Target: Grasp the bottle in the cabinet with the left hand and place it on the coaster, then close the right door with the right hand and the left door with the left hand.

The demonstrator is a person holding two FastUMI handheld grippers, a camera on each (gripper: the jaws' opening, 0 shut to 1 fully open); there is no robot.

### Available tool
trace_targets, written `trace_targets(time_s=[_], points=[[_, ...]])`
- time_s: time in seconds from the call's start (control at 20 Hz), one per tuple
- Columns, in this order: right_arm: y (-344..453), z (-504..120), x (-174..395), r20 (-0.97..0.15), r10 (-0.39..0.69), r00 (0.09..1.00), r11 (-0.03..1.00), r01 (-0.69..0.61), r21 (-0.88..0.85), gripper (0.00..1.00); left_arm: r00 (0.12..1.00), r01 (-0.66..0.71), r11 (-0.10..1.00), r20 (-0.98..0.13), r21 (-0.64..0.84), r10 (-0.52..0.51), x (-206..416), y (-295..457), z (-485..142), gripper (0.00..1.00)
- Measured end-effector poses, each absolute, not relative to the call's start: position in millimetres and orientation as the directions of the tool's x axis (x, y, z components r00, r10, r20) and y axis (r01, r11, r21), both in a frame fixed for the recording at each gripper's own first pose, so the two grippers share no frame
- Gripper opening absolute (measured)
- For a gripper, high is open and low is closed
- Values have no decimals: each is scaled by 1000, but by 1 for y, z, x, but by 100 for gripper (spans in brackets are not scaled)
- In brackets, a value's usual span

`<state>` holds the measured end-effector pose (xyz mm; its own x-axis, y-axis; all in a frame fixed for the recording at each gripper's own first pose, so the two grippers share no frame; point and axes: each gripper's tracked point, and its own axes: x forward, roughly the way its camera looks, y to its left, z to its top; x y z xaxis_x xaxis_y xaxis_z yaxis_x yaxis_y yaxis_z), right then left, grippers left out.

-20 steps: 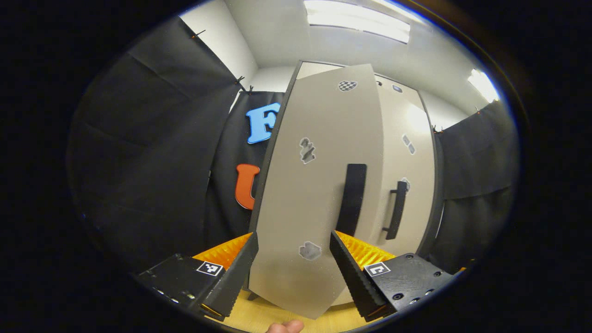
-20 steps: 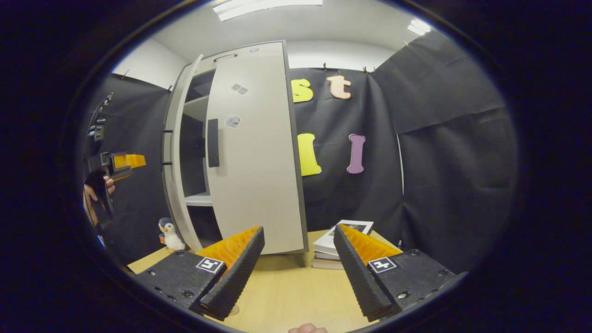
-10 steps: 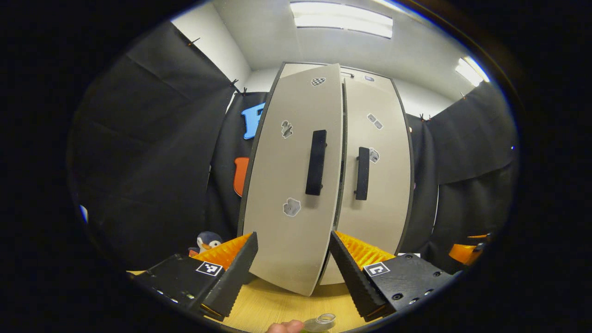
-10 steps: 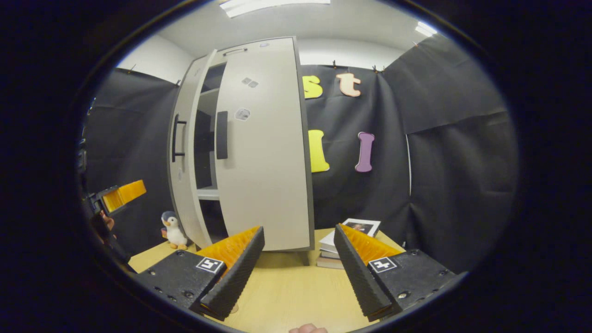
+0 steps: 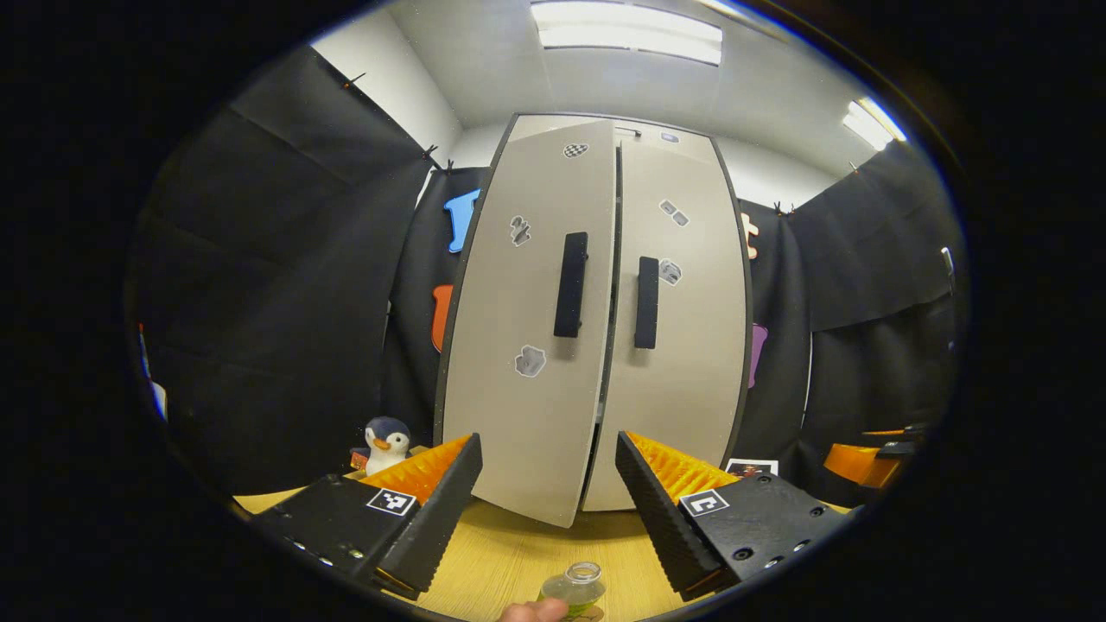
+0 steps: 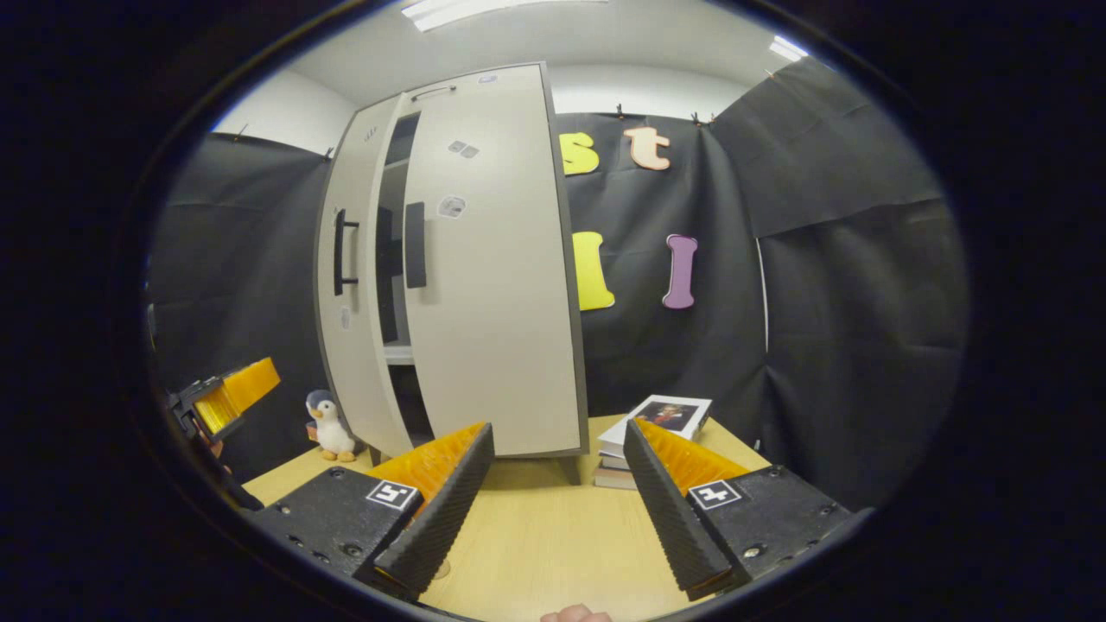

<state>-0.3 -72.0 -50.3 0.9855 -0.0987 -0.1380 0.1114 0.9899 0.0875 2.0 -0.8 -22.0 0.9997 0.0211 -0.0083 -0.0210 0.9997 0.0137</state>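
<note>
Penguin toy [image 5: 385, 438]: stands on the table [image 5: 510, 566] left of the cabinet; no part in the task.

Left gripper [image 5: 544, 505]: jaws spread wide, holding nothing, pointed at the cabinet front from a short way off and touching neither door.

Left door [image 5: 527, 320]: nearly home. In the left gripper view its free edge stands a little proud of the right door, lower corner jutting over the table. In the right gripper view a dark gap with a shelf edge shows between the two doors. Judged not fully shut; a last push likely remains.

Bottle [image 5: 575, 589]: out of the cabinet, upright on the table at the bottom edge of the left gripper view, near a fingertip. Something flat lies under it, probably the coaster, though too little shows to be sure. Placement judged done.

Right door [image 5: 678, 328]: appears flat against the cabinet, handle [image 5: 645, 302] level with the left one. Judged closed.

Stack of books [image 6: 652, 428]: on the table right of the cabinet.

Right gripper [image 6: 557, 505]: jaws wide apart, empty, held back over the table well clear of the doors.
</note>
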Motion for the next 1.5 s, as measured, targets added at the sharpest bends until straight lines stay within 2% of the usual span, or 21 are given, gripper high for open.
trace_targets(time_s=[0.35,0.4,0.5,0.55,1.5], points=[[-72,-53,-2,-143,-94,985,990,107,89,99,1000,-19,999,7,26,19,-1,-2,-18,95],[-73,-52,-3,-141,-98,985,990,111,85,99,1000,-19,999,7,26,19,-1,-2,-18,99],[-76,-52,-4,-140,-103,985,990,115,84,99,1000,-18,999,4,29,18,-1,-2,-19,99],[-77,-54,-4,-140,-104,985,989,117,88,99,1000,-18,999,5,31,17,-1,-2,-19,95],[-73,-53,-3,-131,-111,985,992,119,48,99,1000,-17,998,-17,52,18,-3,3,-27,94]])
